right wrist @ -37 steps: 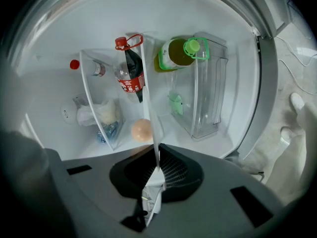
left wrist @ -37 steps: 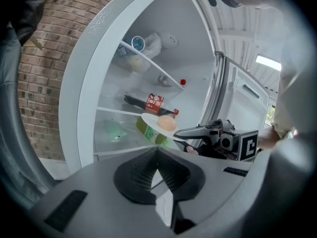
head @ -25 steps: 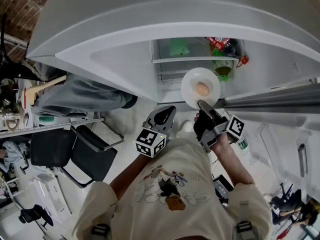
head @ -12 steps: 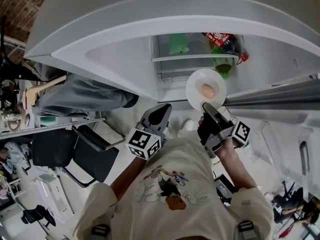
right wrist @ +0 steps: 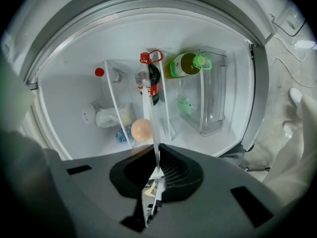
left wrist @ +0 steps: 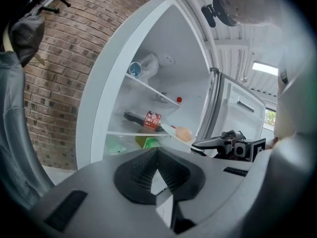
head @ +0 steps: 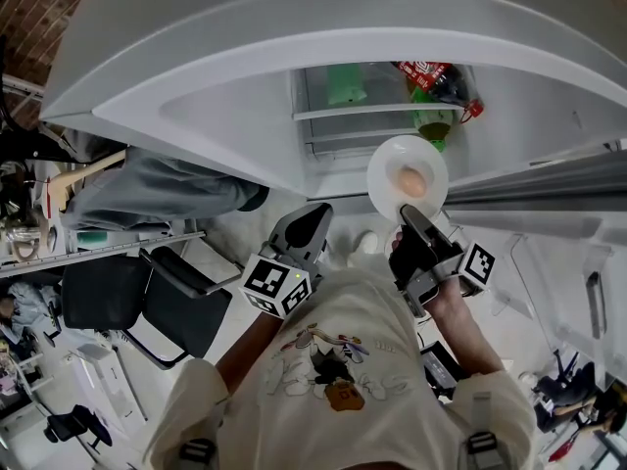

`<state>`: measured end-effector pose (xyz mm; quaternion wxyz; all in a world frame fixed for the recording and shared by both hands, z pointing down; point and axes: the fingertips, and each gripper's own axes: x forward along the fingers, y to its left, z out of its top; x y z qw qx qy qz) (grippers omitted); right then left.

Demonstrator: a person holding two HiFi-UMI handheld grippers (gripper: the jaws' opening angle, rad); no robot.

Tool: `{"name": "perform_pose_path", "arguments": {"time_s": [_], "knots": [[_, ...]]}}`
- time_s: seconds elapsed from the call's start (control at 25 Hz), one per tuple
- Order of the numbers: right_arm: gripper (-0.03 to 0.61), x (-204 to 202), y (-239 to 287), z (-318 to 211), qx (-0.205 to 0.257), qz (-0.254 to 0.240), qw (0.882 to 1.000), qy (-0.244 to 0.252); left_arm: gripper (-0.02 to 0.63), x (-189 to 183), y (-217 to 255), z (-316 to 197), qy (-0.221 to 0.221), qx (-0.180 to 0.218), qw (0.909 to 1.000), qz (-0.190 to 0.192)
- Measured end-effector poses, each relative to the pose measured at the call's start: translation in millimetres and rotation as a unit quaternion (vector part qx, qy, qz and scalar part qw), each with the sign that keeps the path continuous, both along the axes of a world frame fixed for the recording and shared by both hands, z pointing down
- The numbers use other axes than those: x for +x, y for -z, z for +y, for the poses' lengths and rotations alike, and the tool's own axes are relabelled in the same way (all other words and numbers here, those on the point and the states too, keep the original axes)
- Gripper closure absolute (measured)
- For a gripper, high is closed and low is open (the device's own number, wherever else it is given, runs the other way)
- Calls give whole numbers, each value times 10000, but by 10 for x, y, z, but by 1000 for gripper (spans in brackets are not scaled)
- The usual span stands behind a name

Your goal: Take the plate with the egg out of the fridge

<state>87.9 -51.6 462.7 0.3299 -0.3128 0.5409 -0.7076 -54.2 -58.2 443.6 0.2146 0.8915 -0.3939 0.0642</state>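
Fingers (right wrist: 174, 171) of the right gripper (head: 407, 215) are clamped on the near rim of the plate (head: 384, 164), which is held just outside the open fridge (head: 196, 116), in front of its shelves. Egg (head: 412, 181) rests loose near the plate's middle. Assessment: plate rigid, smooth, light, breakable. A single edge grip leaves it overhanging, so any tilt may roll the egg off. The rim is the only practical hold. Left gripper (head: 312, 219) hangs beside, its fingers closed on nothing.
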Motion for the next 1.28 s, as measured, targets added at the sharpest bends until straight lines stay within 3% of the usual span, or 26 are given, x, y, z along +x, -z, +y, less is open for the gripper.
{"name": "perform_pose_path", "arguments": {"time_s": [1.28], "knots": [[555,55,230,-33,56,169,9997,-136,604,94,119,11,-136,80,9997,185]]}}
